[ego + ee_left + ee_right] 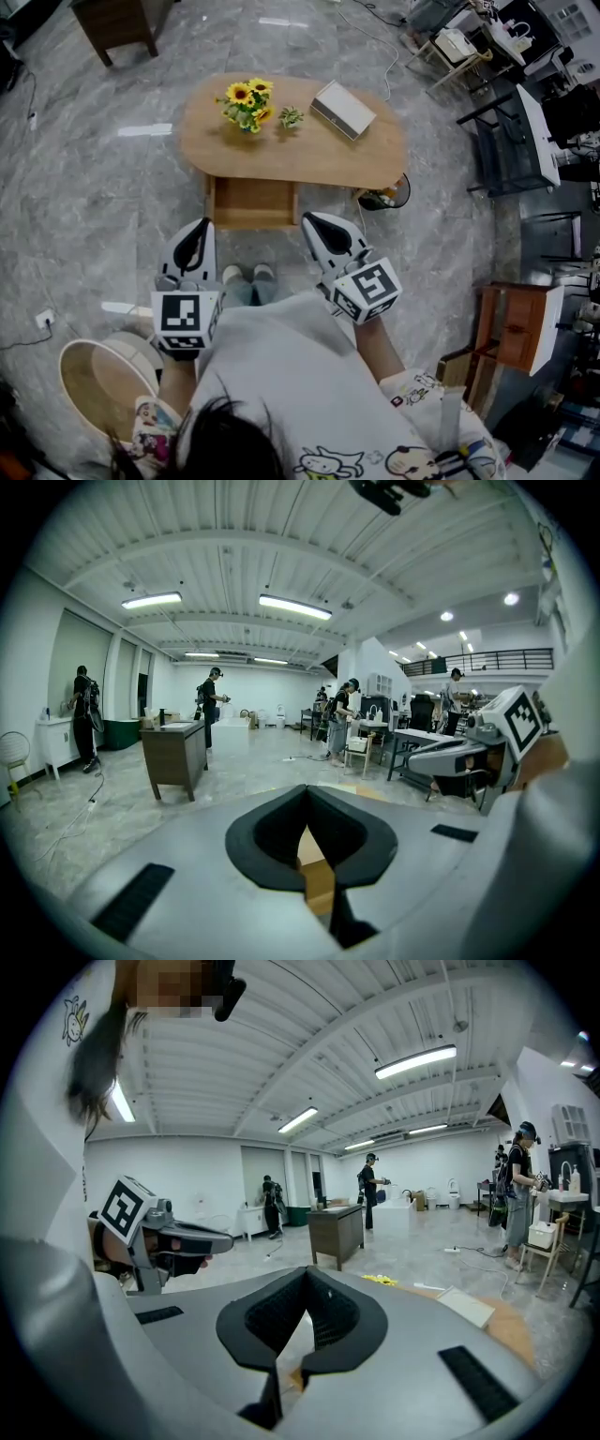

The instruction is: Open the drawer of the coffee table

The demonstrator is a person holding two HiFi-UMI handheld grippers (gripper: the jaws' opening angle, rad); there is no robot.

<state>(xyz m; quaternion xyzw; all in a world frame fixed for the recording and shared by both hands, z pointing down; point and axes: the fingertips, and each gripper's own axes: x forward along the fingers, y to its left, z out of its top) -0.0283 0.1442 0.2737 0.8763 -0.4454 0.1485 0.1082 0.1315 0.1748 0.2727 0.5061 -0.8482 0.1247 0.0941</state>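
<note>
Head view: square markers (pixel 185 314) top left tongs (pixel 202 226), right tongs (pixel 312 221).

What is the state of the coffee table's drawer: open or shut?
Open. In the head view the drawer sticks out from under the coffee table top, toward the person, its inside showing.

Left gripper (pixel 307 803) closed, brown cabinet (pixel 175 752) beyond

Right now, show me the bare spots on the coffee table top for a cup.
Free: the near strip of the coffee table by the open drawer, and the right end past the white box. Crowded: the far side, sunflowers beside the small plant.
</note>
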